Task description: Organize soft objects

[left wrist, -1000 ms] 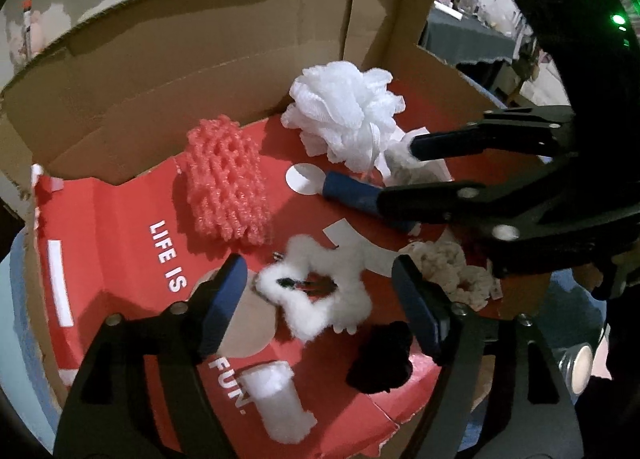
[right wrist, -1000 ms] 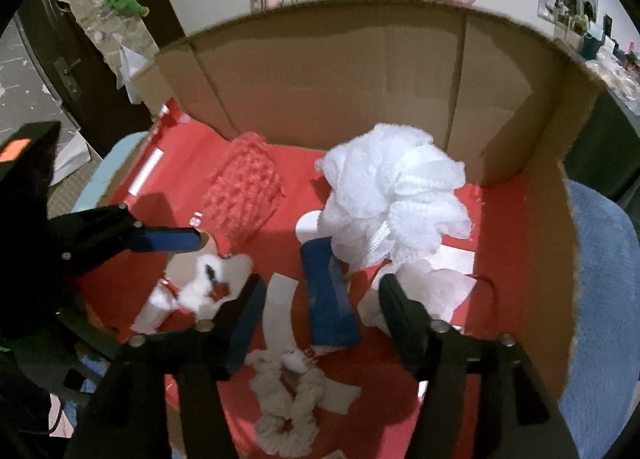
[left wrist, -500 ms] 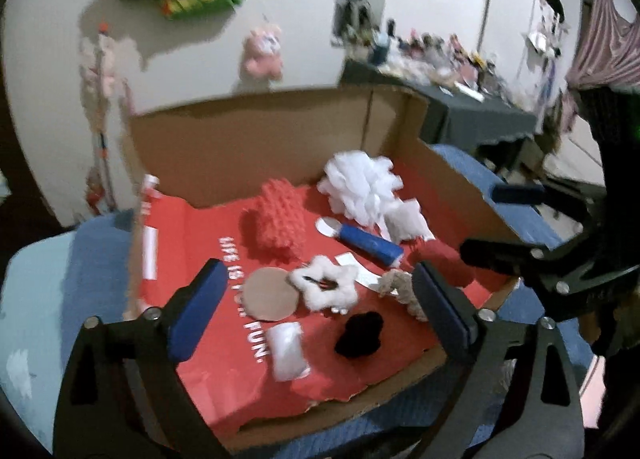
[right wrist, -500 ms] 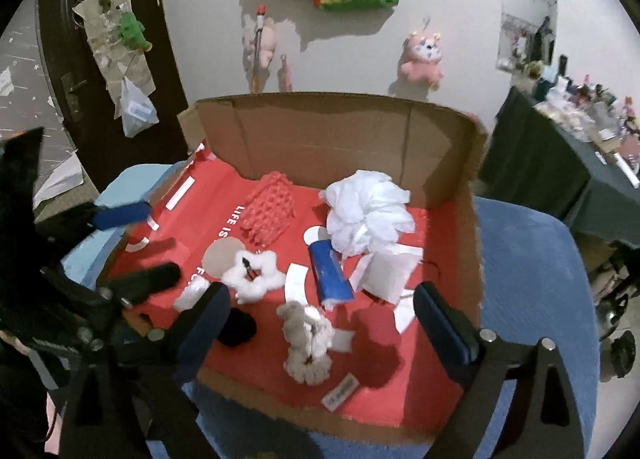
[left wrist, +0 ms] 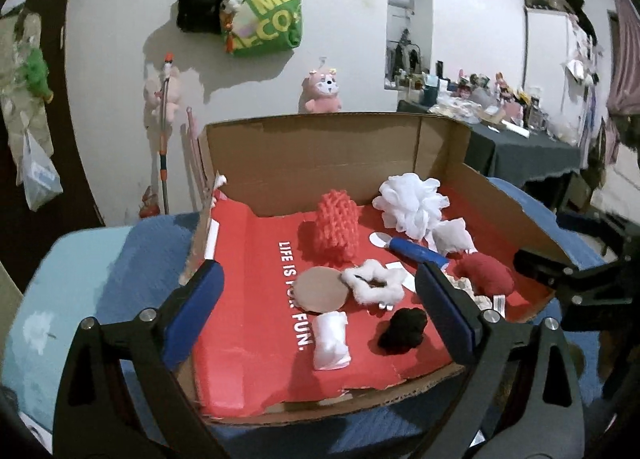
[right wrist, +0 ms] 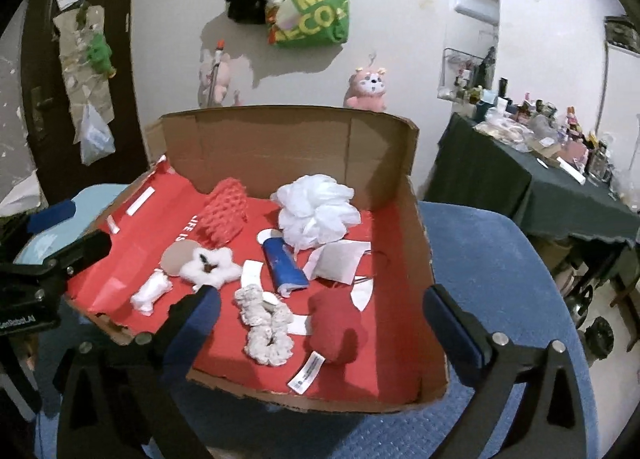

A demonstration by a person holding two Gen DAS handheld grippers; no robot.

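Observation:
An open cardboard box (left wrist: pixel 320 147) with a red lining holds soft items: a white mesh puff (left wrist: pixel 412 199), a coral net sleeve (left wrist: pixel 336 227), a white fluffy scrunchie (left wrist: pixel 374 283), a black scrunchie (left wrist: pixel 402 329), a white roll (left wrist: pixel 330 335), a blue roll (right wrist: pixel 284 265), a cream scrunchie (right wrist: pixel 264 323) and a red cloth (right wrist: pixel 336 323). My left gripper (left wrist: pixel 318 273) hovers open in front of the box's near left edge. My right gripper (right wrist: pixel 322 297) hangs before the near right edge. Its jaws are opening, with nothing held between them.
The box rests on a blue padded surface (right wrist: pixel 500 279) with a pale blue patch (left wrist: pixel 80 279) at the left. A cluttered dark-clothed table (right wrist: pixel 560 179) stands at the right. On the wall behind hang a green bag (right wrist: pixel 316 11) and a pink plush (right wrist: pixel 368 91).
Both grippers have drawn back and up out of the box, and their jaws have spread wider. The soft items lie where they were.

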